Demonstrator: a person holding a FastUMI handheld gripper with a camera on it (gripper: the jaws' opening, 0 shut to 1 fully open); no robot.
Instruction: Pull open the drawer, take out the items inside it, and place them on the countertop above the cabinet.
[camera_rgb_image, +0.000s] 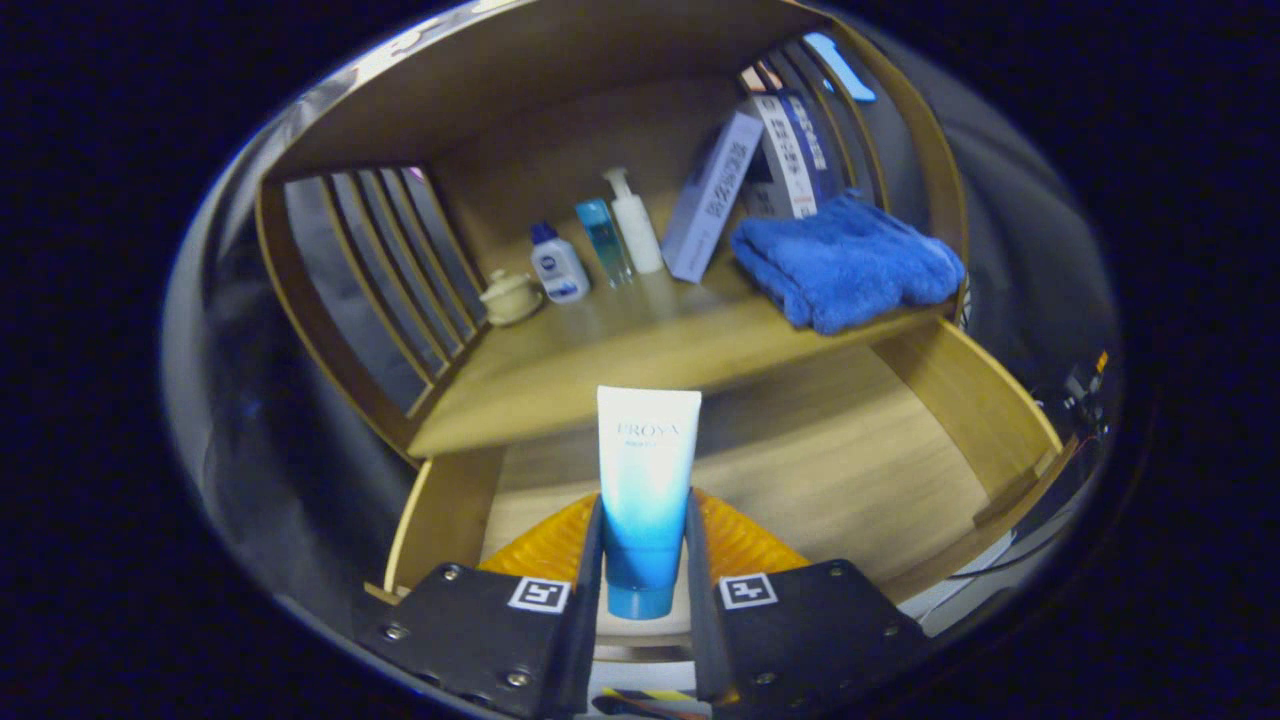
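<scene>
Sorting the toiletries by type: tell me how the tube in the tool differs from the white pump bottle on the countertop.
The tube is clamped between the tool fingers over the open drawer; the pump bottle stands free on the countertop among other toiletries. The tube fades from white to blue and sits cap down; the pump bottle is all white with its pump on top. The tube is flat-ended, the pump bottle round. Both are upright.

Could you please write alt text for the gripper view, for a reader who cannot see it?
The gripper holds a white-and-blue tube upright between its fingers, cap down, above the open wooden drawer. Beyond it, the countertop carries a small jar, three bottles, leaning boxes and a folded blue towel.
</scene>
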